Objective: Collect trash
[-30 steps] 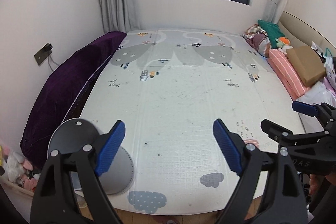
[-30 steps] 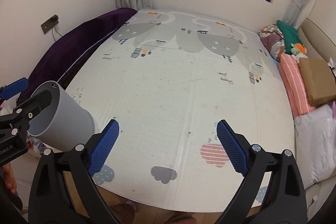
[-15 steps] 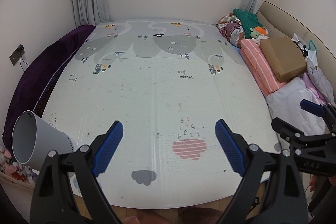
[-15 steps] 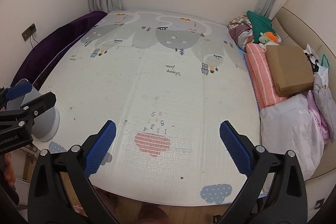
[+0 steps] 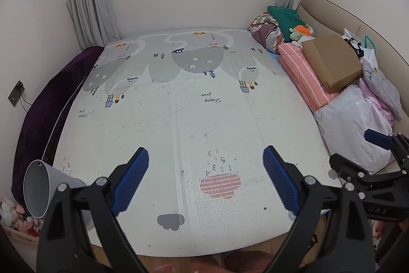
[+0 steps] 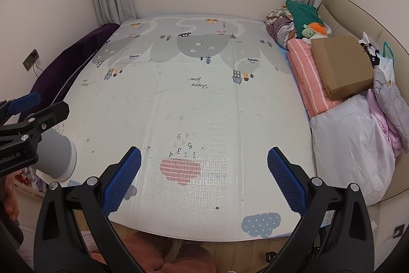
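A grey bin (image 5: 51, 191) lies on its side at the near left corner of the printed play mat (image 5: 179, 106), its mouth facing left. My left gripper (image 5: 204, 152) hangs open over the mat's near edge, right of the bin, with nothing between its blue pads. My right gripper (image 6: 204, 152) is open and empty too, over the pink cloud print. The right wrist view shows the bin (image 6: 56, 157) partly behind the left gripper's finger (image 6: 25, 99). Only small dark specks show on the mat (image 6: 179, 99); I make out no distinct piece of trash.
A purple bolster (image 5: 51, 104) runs along the mat's left side under a wall socket (image 5: 15, 94). Folded bedding, a cardboard box (image 5: 332, 60) and a white plastic bag (image 5: 352, 127) are piled on the right. A basket of plush toys (image 5: 15, 219) sits at lower left. Wooden floor borders the near edge.
Both grippers have moved right along the mat's near edge, away from the bin. The bin has slid from beside the left gripper's finger to the far left of both views.
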Action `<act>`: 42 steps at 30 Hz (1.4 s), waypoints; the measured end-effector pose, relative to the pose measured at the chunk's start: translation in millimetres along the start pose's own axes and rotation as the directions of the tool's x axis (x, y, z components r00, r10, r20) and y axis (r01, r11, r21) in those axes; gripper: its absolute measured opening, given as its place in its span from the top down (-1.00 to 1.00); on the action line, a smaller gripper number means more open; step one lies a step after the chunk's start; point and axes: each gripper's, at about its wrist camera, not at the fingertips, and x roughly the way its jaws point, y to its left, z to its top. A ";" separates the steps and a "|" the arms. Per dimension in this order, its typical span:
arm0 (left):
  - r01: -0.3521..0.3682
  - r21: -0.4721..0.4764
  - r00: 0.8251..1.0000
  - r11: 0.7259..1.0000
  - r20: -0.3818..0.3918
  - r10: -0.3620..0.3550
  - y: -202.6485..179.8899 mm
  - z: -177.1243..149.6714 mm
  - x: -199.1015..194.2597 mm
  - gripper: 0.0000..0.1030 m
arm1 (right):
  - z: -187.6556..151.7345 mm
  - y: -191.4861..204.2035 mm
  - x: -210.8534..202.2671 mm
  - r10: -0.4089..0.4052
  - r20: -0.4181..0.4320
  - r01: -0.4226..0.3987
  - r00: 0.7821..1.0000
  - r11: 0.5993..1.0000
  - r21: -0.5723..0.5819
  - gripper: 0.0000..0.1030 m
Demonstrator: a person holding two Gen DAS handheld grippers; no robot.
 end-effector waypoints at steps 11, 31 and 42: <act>0.015 0.071 1.000 0.997 -0.013 -0.014 -11.9 1.3 2.4 -0.76 | -1.4 -6.4 -8.1 -0.033 0.017 0.032 0.999 0.998 0.051 -0.86; 0.039 0.087 0.999 0.995 -0.009 -0.038 -11.1 3.5 1.7 -0.76 | -4.9 -0.8 -11.3 -0.071 0.018 0.069 0.997 0.995 0.078 -0.86; 0.066 0.115 0.998 0.991 -0.006 -0.065 -20.7 7.1 4.0 -0.76 | -5.9 -13.6 -17.4 -0.103 0.025 0.099 0.994 0.989 0.106 -0.86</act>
